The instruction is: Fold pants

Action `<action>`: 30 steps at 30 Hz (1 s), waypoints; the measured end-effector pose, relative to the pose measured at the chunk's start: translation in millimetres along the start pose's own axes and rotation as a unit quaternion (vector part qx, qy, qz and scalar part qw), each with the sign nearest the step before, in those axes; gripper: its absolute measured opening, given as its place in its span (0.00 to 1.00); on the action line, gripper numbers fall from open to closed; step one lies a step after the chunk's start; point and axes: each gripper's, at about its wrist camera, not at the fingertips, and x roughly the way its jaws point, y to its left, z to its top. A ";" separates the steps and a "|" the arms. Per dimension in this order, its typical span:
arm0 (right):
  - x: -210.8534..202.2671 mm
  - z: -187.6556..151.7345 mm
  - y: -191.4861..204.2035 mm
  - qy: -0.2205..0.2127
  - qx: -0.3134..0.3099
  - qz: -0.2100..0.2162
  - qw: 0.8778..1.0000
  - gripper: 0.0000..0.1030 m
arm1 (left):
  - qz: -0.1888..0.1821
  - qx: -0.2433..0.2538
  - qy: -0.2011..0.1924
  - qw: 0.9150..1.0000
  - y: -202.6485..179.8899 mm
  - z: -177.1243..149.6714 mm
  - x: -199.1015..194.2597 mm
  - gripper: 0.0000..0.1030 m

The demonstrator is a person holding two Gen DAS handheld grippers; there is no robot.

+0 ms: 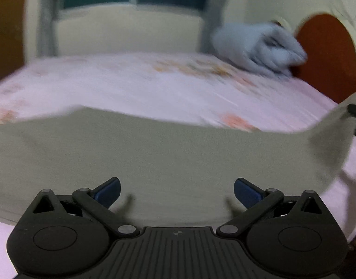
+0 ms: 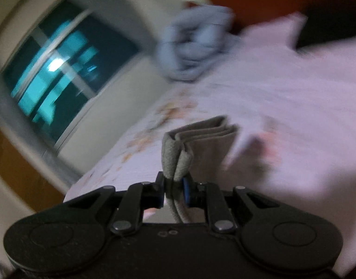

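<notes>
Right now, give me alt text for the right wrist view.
The right claw is shut on a bunched, layered edge of the grey pants, held above a pink floral bedsheet. A blue-grey bundle of cloth lies farther back; the frame is motion-blurred.

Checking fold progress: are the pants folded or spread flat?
Partly folded. The right gripper pinches stacked layers of the pants, while a broad panel lies spread on the bed sheet.

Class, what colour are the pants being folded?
Grey-beige pants, shown best in the left wrist view.
</notes>
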 end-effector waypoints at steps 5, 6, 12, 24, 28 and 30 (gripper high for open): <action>35.6 -40.7 111.1 0.031 -0.107 0.054 0.992 0.06 | 0.092 -0.056 -0.018 0.994 143.7 7.2 -37.2 1.00; 43.6 -53.1 129.7 0.040 -0.122 0.062 0.990 0.06 | 0.111 -0.075 -0.017 0.991 170.7 4.2 -43.9 1.00; 98.0 -169.7 215.7 0.140 -0.176 0.118 0.967 0.13 | 0.178 -0.182 -0.001 0.967 291.7 -39.3 -80.4 1.00; 49.7 -145.5 176.1 0.118 -0.153 0.089 0.977 0.38 | 0.026 -0.195 -0.008 0.980 239.8 -41.7 -57.4 1.00; 25.7 -116.1 143.3 0.082 -0.140 0.046 0.986 0.51 | -0.057 -0.193 0.012 0.979 191.6 -26.9 -24.6 0.89; 16.8 -112.3 128.5 0.075 -0.130 0.035 0.988 0.55 | -0.075 -0.193 0.033 0.978 171.1 -24.9 -10.7 0.71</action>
